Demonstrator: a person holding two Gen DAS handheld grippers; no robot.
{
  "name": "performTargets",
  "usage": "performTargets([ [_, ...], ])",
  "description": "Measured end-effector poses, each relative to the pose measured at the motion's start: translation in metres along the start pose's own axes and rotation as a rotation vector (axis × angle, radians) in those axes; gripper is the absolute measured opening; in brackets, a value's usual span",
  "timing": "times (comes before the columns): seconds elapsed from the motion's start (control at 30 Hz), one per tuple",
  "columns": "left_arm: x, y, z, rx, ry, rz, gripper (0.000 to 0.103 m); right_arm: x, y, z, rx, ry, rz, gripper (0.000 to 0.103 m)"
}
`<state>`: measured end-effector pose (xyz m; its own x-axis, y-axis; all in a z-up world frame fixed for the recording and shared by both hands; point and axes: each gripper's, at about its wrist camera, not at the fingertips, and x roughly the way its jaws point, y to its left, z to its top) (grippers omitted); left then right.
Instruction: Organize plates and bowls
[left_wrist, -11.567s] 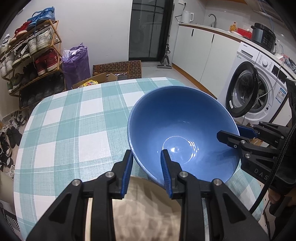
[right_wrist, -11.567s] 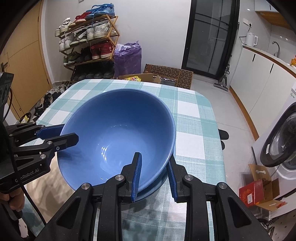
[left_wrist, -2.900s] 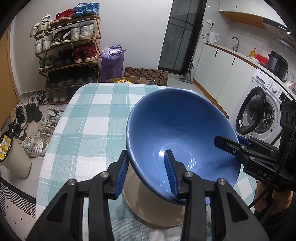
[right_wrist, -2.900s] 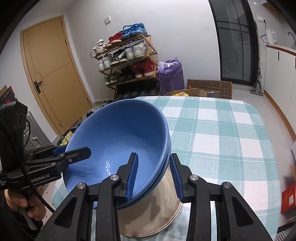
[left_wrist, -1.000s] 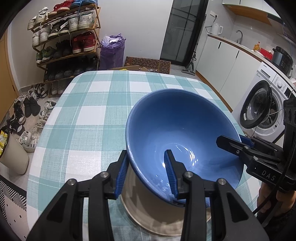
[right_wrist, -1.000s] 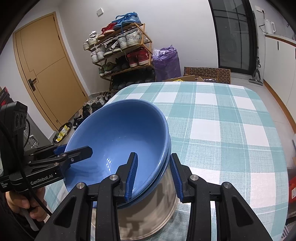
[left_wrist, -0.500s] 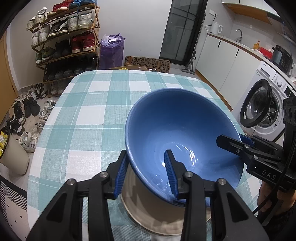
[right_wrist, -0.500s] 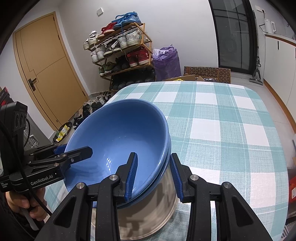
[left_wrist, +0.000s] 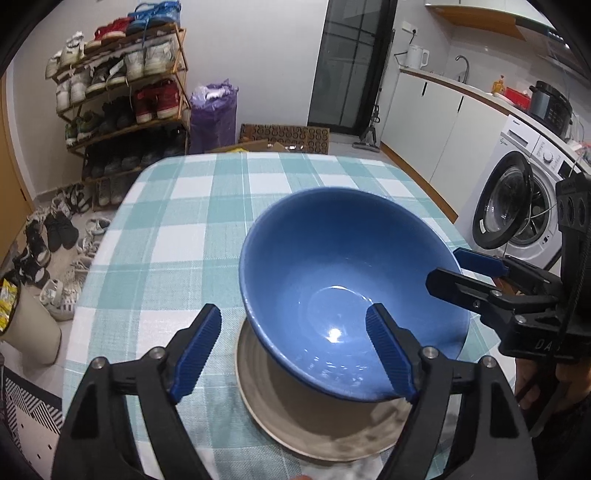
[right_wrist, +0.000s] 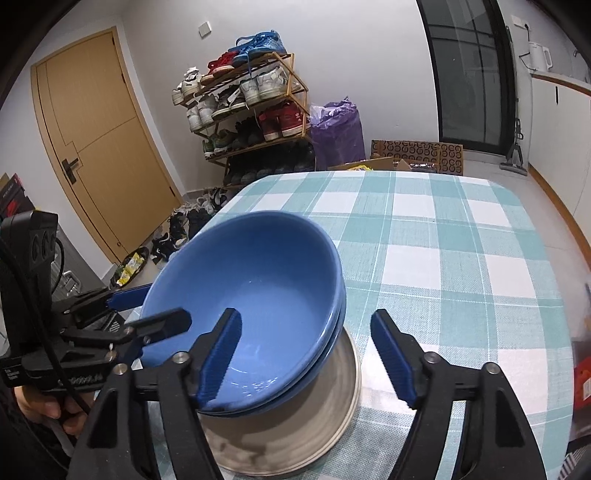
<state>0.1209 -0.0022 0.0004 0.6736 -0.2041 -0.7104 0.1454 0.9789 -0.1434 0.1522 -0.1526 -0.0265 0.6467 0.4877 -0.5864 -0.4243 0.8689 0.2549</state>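
Note:
A stack of blue bowls (left_wrist: 347, 280) rests on a beige plate (left_wrist: 295, 417) on the checked tablecloth. In the right wrist view the bowls (right_wrist: 258, 295) show as two nested ones on the plate (right_wrist: 325, 424). My left gripper (left_wrist: 295, 347) is open, its jaws spread wide around the bowl's near left rim. My right gripper (right_wrist: 306, 354) is open too, its jaws spread on either side of the bowl's right rim. Neither grips the bowl.
The table (left_wrist: 177, 229) stretches away beyond the stack. A shoe rack (left_wrist: 118, 92) and a purple bag (left_wrist: 214, 110) stand past its far edge. A washing machine (left_wrist: 517, 199) is to the right, a wooden door (right_wrist: 96, 147) to the left.
Both grippers have opened and let go of the bowl rim. The bowls and plate now rest on the table, lower than before.

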Motion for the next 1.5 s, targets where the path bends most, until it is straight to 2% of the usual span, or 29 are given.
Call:
performTargets([
  [0.03, -0.002, 0.001, 0.000, 0.003, -0.003, -0.004, 0.084, -0.001, -0.001, 0.000, 0.001, -0.003, 0.000, 0.087],
  [0.1, -0.005, 0.002, -0.001, 0.003, -0.017, -0.001, 0.103, -0.004, -0.002, -0.001, 0.000, -0.006, -0.001, 0.095],
  [0.13, -0.008, 0.003, -0.002, 0.005, -0.034, 0.004, 0.103, -0.005, -0.002, -0.002, -0.002, -0.008, 0.006, 0.102],
  [0.17, -0.009, 0.004, -0.002, 0.006, -0.045, 0.005, 0.103, -0.007, -0.002, -0.002, -0.006, -0.011, 0.012, 0.102],
  [0.43, -0.018, 0.010, -0.008, 0.016, -0.085, 0.014, 0.103, -0.016, 0.007, -0.008, -0.062, -0.031, -0.008, 0.102],
  [0.6, -0.027, 0.014, -0.013, 0.014, -0.118, 0.009, 0.103, -0.028, 0.009, -0.011, -0.069, -0.089, 0.004, 0.102],
  [0.8, -0.037, 0.015, -0.024, 0.032, -0.175, 0.036, 0.103, -0.042, 0.016, -0.019, -0.101, -0.146, 0.014, 0.102],
  [0.93, -0.047, 0.016, -0.032, 0.035, -0.230, 0.084, 0.103, -0.052, 0.019, -0.026, -0.105, -0.178, 0.029, 0.102],
  [1.13, -0.062, 0.016, -0.045, 0.044, -0.286, 0.096, 0.103, -0.065, 0.022, -0.037, -0.112, -0.203, 0.023, 0.102],
  [1.5, -0.080, 0.015, -0.063, 0.038, -0.344, 0.127, 0.103, -0.087, 0.023, -0.058, -0.125, -0.255, 0.012, 0.102],
])
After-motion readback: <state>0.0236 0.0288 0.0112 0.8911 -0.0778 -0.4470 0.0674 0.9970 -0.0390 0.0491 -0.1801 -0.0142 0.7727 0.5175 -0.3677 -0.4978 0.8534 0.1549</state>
